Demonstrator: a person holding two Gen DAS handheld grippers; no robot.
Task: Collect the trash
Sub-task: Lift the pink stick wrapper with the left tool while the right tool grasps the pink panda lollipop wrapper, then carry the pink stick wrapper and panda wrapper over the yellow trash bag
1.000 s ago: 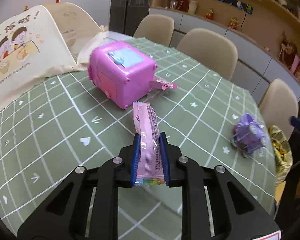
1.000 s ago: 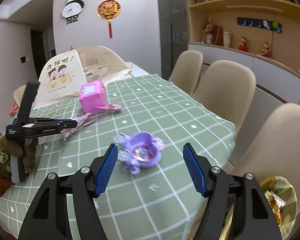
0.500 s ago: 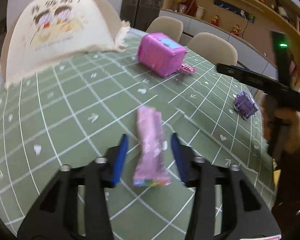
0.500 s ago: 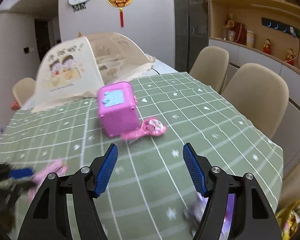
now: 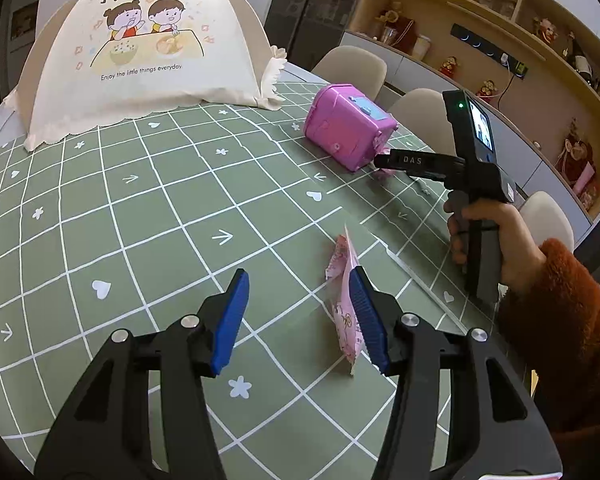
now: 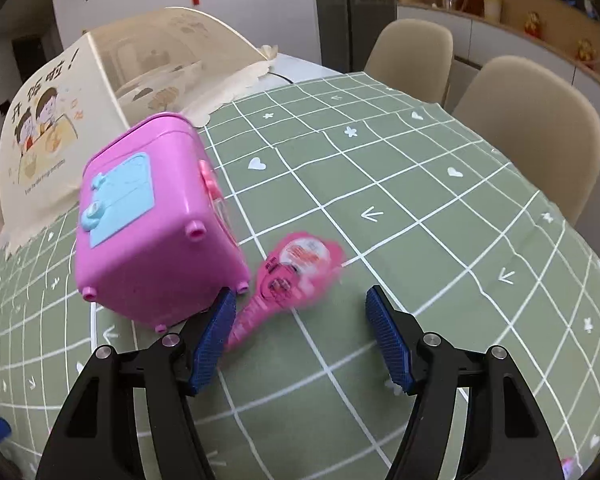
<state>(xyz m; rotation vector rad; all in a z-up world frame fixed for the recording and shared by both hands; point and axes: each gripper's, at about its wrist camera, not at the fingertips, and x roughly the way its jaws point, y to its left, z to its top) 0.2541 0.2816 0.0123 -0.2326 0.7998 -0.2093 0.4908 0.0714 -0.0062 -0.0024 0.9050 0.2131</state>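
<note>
Reaching with wide jaws, the right gripper [image 6: 300,340] has the pink round-headed wrapper [image 6: 288,276] just ahead, toward its left jaw, beside the pink toy box [image 6: 152,220]; its long axis is diagonal. The left gripper [image 5: 300,316] is wide too, a pink sachet [image 5: 346,300] against its right jaw.

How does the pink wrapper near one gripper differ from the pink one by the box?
The long pink wrapper is a flat, narrow strip; the round-headed pink wrapper has a disc end and a thin tail. The long one leans against a pad of the open left gripper; the round-headed one lies beside the pink box. Both rest on the green tablecloth.
</note>
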